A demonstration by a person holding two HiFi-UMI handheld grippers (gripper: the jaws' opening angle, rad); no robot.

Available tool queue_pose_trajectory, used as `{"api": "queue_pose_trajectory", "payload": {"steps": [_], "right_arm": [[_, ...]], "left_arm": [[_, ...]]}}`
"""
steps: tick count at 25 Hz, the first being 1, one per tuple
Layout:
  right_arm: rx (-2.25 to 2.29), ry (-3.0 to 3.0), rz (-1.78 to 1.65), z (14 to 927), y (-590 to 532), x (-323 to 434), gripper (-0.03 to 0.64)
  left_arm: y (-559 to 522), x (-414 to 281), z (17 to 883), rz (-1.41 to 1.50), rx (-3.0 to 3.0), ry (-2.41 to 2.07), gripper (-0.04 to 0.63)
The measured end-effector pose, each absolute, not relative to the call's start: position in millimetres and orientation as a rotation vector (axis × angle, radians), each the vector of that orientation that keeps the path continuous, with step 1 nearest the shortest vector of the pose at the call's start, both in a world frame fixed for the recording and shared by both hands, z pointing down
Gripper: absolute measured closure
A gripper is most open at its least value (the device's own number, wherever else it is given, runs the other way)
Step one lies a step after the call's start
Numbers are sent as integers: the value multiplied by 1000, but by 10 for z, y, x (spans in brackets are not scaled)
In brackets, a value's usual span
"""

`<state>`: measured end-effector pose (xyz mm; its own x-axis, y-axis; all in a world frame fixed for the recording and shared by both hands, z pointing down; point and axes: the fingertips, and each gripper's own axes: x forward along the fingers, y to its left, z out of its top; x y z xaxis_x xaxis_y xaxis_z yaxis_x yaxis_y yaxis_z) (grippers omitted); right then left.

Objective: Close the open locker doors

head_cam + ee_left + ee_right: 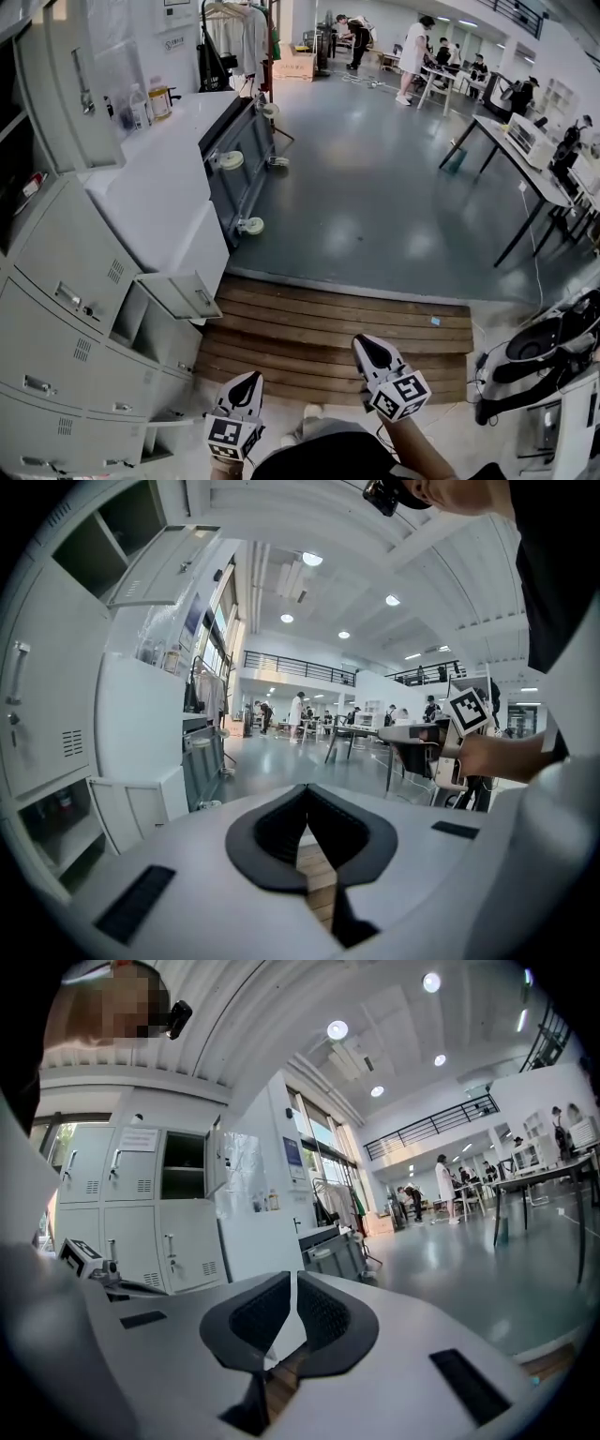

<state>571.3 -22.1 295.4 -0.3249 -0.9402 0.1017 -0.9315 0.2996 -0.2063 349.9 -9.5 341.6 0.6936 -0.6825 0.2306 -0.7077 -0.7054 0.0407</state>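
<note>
Left tool (252, 376) and right tool (362, 341) are both closed with nothing between their pads, held low and side by side over a strip of wooden decking (337, 328) in a large workshop hall. Neither tool touches anything. The left one is the nearer to the locker bank (56, 347), which fills the left edge of the head view, though it is clear of every door.

Three doors of the pale grey lockers stand open. A low door (178, 292) juts out beside the left end of the decking, with its dark compartment showing behind it. Closer to the person, a bottom door (174, 424) sticks out edge-on just left of the left tool. Higher up, a tall upper door (61, 89) with a vertical handle is swung wide, and the same open compartment shows in the right gripper view, above closed doors with louvred vents.

Next to the lockers stands a white desk (159, 197) carrying a few bottles (141, 106) at its far end. Beyond the decking stretches a shiny grey floor (366, 187). Long tables (506, 141) on black legs line its right side, and several people (412, 47) stand or sit at the far end of the hall.
</note>
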Motion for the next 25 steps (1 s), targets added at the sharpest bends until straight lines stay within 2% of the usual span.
{"api": "queue_pose_trajectory", "payload": {"steps": [7,12,25], "right_arm": [[-1675,2564,-344,2964,-798,5906,568],[-1557,2650,-346,2964,-1229,5762,568],[-1102,2802,-172,2213,-2195,4160,568]], "left_arm": [[-711,3660,3264,350,2768,-1286,575],[-1040,3582,3132,351,2685,-1415,575],[-1502,2555,2878,322,2546,-1641,575]]}}
